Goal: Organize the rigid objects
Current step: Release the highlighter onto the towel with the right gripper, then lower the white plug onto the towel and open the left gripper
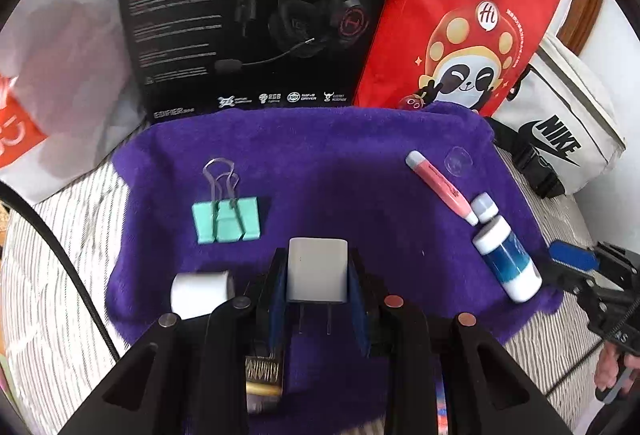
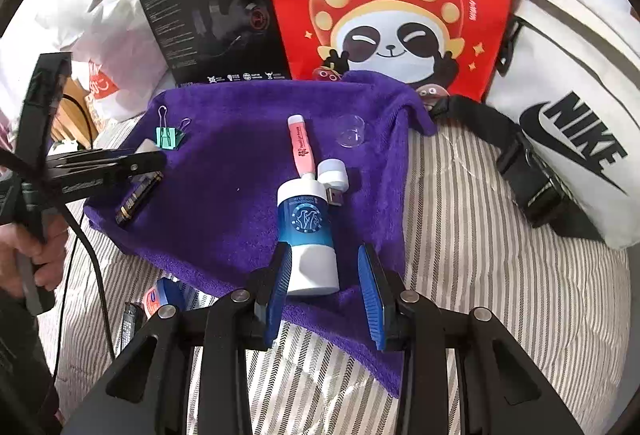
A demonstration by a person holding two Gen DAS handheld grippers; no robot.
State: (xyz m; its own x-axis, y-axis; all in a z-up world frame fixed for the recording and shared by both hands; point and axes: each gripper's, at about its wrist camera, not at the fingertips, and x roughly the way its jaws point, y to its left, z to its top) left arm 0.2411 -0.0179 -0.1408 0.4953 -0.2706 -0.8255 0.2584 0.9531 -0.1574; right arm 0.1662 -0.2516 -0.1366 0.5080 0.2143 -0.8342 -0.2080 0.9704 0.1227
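A: While clamped on the white charger (image 1: 317, 271), left gripper (image 1: 318, 285) grips its flat sides, prongs pointing back toward camera, over the purple towel (image 1: 320, 163)

B: Rigid, light, smooth plastic; probably slips if squeeze loosens. Best held mid-body, off the prongs

A: Right gripper (image 2: 326, 285) spread apart, straddling the base of the blue-white bottle (image 2: 308, 231) lying at towel's near edge. Left pad touching or nearly, right pad clear

B: Round, hard, likely rolls. Better taken across the white base

A: Beside it: pink pen (image 2: 302, 147), USB light (image 2: 334, 177). Green binder clip (image 1: 226, 221) well apart, far left
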